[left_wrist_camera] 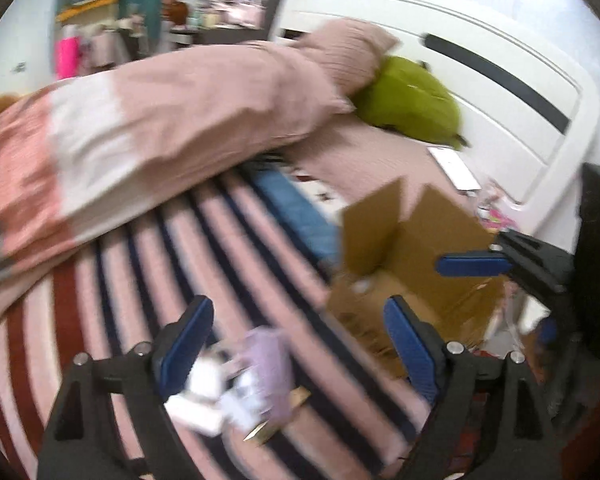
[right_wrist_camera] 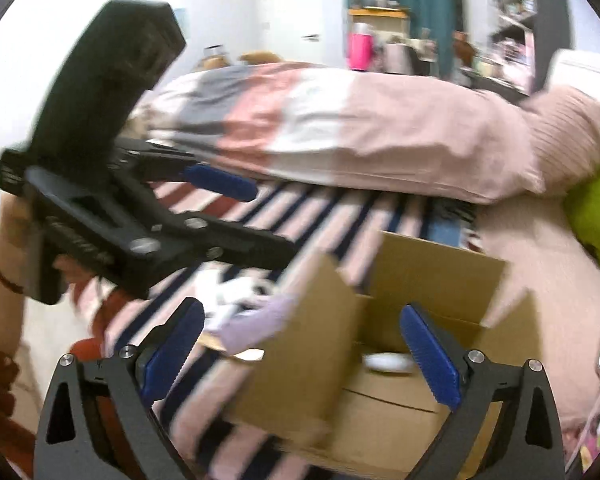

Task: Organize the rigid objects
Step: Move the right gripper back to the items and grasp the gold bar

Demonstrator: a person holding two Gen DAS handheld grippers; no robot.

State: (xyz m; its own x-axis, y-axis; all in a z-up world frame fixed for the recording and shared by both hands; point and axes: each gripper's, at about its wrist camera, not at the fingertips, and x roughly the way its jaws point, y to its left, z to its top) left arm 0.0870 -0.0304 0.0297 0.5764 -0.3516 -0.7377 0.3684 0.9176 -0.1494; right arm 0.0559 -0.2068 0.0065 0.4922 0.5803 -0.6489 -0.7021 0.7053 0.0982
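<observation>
The bed takes up most of both views: a striped bedspread (left_wrist_camera: 236, 264) in pink, white, navy and rust, with a bulky pink, white and grey duvet (left_wrist_camera: 140, 136) heaped across the far side and a lime-green cushion (left_wrist_camera: 412, 96) against the white headboard (left_wrist_camera: 480, 80).

On the spread stands my open brown cardboard box (right_wrist_camera: 432, 280), flaps up. In the right wrist view I can see one pale, roundish object (right_wrist_camera: 388, 362) already lying on its floor; blur keeps me from saying what it is. So I judge the sorting to be under way, not finished.

What is left sits just beside the box on the stripes: a small loose pile of lilac and white items (left_wrist_camera: 240, 376) with a gold-edged card or flat box under it. They are too smeared for me to name them one by one.

My left gripper (left_wrist_camera: 296, 344) hangs over that pile with its blue pads spread wide and nothing between them. My right gripper (right_wrist_camera: 304, 352) hovers at the box's near edge, its pads also wide apart and empty, one pad over the box opening.

A white flat slab (left_wrist_camera: 456, 168), perhaps a phone, lies near the headboard; whether it belongs in the box I cannot tell.
</observation>
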